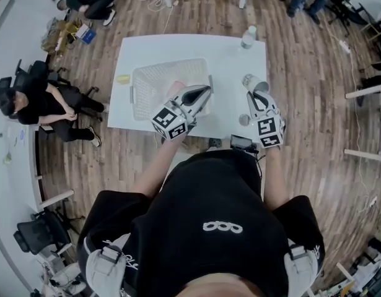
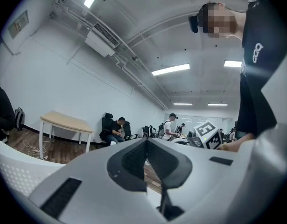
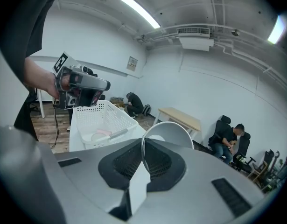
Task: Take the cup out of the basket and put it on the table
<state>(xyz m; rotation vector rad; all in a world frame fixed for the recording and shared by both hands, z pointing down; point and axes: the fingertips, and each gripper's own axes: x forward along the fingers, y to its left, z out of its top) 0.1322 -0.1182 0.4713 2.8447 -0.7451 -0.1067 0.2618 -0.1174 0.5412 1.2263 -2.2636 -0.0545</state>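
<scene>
A white mesh basket stands on the white table, left of its middle. My left gripper hovers over the basket's right rim. In the left gripper view its jaws are shut with nothing between them, and the basket's wall shows at the lower left. My right gripper is above the table's right side, clear of the basket. It is shut on the rim of a pale grey cup. In the right gripper view the cup has its thin wall pinched between the pads. The basket lies beyond it to the left.
A pink item and a grey stick-like thing remain in the basket. On the table are a water bottle at the far edge, a small yellow thing left of the basket and a small grey round thing near the front. People sit left of the table.
</scene>
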